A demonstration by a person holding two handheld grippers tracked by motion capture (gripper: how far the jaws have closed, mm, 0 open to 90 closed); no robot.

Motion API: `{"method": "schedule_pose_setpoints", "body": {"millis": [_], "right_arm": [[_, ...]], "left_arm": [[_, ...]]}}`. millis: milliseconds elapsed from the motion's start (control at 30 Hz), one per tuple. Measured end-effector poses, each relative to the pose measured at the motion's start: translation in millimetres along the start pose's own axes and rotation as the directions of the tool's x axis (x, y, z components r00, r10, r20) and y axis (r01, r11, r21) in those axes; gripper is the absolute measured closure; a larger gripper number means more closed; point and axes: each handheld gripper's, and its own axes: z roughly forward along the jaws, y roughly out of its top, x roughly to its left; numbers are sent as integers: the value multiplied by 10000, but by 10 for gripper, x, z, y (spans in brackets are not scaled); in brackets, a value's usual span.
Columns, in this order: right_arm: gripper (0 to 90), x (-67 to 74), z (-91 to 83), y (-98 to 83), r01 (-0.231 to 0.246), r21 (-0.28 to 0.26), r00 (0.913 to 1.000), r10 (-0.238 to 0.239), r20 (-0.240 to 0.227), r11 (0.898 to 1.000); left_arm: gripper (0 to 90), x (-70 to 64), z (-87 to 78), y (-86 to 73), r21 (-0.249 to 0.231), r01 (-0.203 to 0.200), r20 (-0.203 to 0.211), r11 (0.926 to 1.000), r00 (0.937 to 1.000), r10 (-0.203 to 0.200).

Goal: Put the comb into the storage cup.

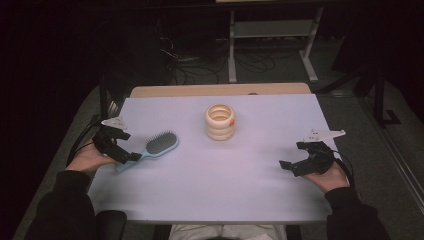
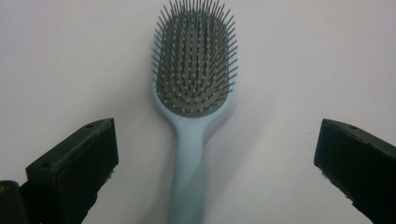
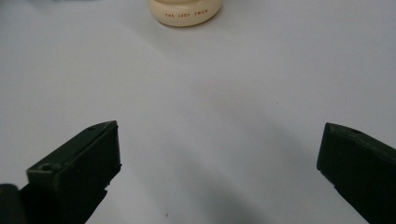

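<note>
Left gripper [image 1: 131, 156] spread wide at the table's left edge, jaws apart and gripping nothing, pointing along the hairbrush [image 1: 152, 148]. Seen from the left gripper view, brush handle [image 2: 187, 186] lying on the table between the two black jaws, clear of both, running straight away from the camera to the oval bristle head [image 2: 195, 70]. Pale blue body, dark grey pad, bristles facing up. From the high view, handle end just at the jaw tips, head angled up and to the right, toward the table's middle. Left hand [image 1: 87, 159] cupped under the gripper body, dark sleeve behind it at the near left corner.

Right gripper [image 1: 286, 165] also released, jaws wide and bare, held low near the table's right edge and aimed inward across the surface. Right hand [image 1: 330, 176] beneath it, sleeve trailing to the near right corner. Well apart from the brush.

Cream ringed pot [image 1: 220, 121] standing upright past the middle of the table, well clear of both grippers, a small orange mark on its side; its lettered base at the top of the right gripper view [image 3: 185, 11]. White table top [image 1: 210, 185] otherwise carrying these two items.
</note>
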Motion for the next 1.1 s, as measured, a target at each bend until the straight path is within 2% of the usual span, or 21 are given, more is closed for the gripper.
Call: {"method": "schedule_pose_setpoints", "body": {"millis": [333,467,800,967,1100], "right_arm": [[0,5,14,-1,64,90,10000,-64,11,9999],[0,7,13,-3,65,95,10000,-65,3,9999],[0,14,20,-3,99,138,9999,-99,-12,9999],[0,14,19,-3,126,138,9999,-126,-17,9998],[0,16,28,-2,152,193,9999,-151,-34,9997]], "left_arm": [[0,88,186,4,488,-152,264,9987,9996,140],[0,110,277,-11,935,-229,126,9954,9997,219],[31,134,413,-33,1543,-228,282,9878,9994,186],[65,150,474,-99,1567,-129,352,9876,9994,75],[77,158,483,-104,1522,-183,319,9882,9994,136]]}}
